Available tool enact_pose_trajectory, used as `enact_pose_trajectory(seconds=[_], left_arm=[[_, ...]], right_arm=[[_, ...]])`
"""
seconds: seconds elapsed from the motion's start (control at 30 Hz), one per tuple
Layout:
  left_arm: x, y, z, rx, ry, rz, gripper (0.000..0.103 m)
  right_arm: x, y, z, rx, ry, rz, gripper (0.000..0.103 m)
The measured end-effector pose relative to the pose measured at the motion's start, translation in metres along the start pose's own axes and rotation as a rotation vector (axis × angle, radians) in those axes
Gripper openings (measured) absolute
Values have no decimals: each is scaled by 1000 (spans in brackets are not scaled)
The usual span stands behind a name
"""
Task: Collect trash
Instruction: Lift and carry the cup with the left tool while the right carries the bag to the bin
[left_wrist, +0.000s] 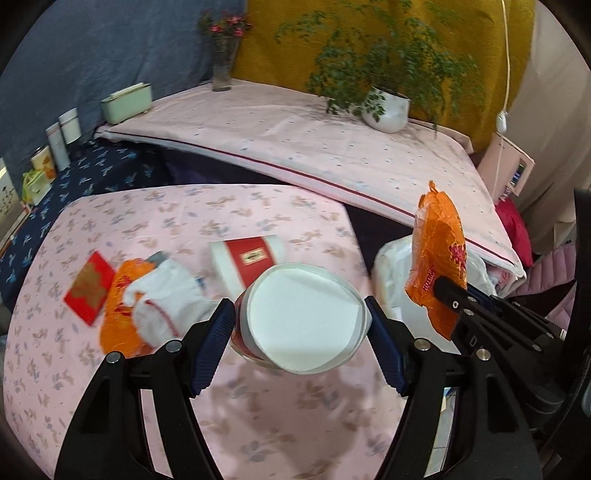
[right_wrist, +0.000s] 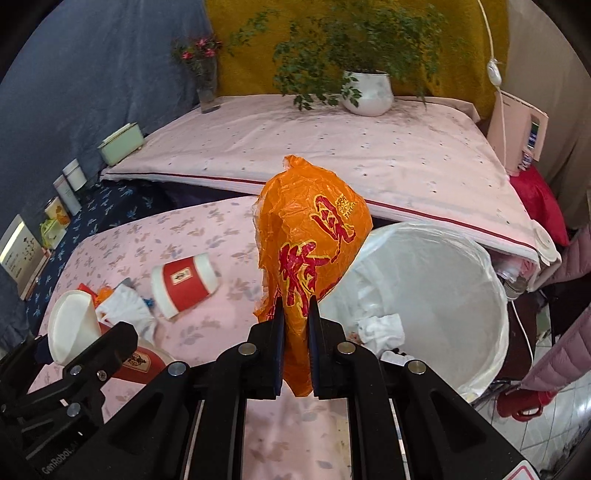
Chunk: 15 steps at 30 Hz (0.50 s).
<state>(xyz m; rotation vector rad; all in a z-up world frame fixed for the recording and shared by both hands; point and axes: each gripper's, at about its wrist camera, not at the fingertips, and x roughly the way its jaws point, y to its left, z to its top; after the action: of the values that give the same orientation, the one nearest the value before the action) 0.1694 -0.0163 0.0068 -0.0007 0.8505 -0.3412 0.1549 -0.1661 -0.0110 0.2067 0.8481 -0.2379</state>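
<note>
My left gripper (left_wrist: 301, 325) is shut on a red and white paper cup (left_wrist: 303, 321), held above the pink table, its open mouth facing the camera; it also shows in the right wrist view (right_wrist: 74, 328). My right gripper (right_wrist: 295, 314) is shut on a crumpled orange plastic bag (right_wrist: 310, 251), held up beside the bin; the bag also shows in the left wrist view (left_wrist: 439, 258). A second paper cup (left_wrist: 247, 264) lies on its side on the table. Another orange wrapper (left_wrist: 118, 325), a white tissue (left_wrist: 162, 295) and a red card (left_wrist: 90, 288) lie at the left.
A bin lined with a white bag (right_wrist: 424, 280) stands right of the table and holds crumpled white paper (right_wrist: 380, 328). Behind is a raised pink surface with a potted plant (right_wrist: 369, 92), a flower vase (right_wrist: 207, 85) and a green box (right_wrist: 122, 144). Jars line the left wall.
</note>
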Motion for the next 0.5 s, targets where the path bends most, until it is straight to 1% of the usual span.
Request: enact_pose_trajectory(seconds=[0.2,0.37,0.5], left_arm=[[25,-39,8,5,39,-80,67],[41,-68,16,19,55,-134,67],[50,-87,23,31,59,-170,68]], right_arm=[[11,-47,-1,47,23,-56,10],[24,-74,-5,78,49,-79,10],[31,-87,-8,94,63,-94,10]])
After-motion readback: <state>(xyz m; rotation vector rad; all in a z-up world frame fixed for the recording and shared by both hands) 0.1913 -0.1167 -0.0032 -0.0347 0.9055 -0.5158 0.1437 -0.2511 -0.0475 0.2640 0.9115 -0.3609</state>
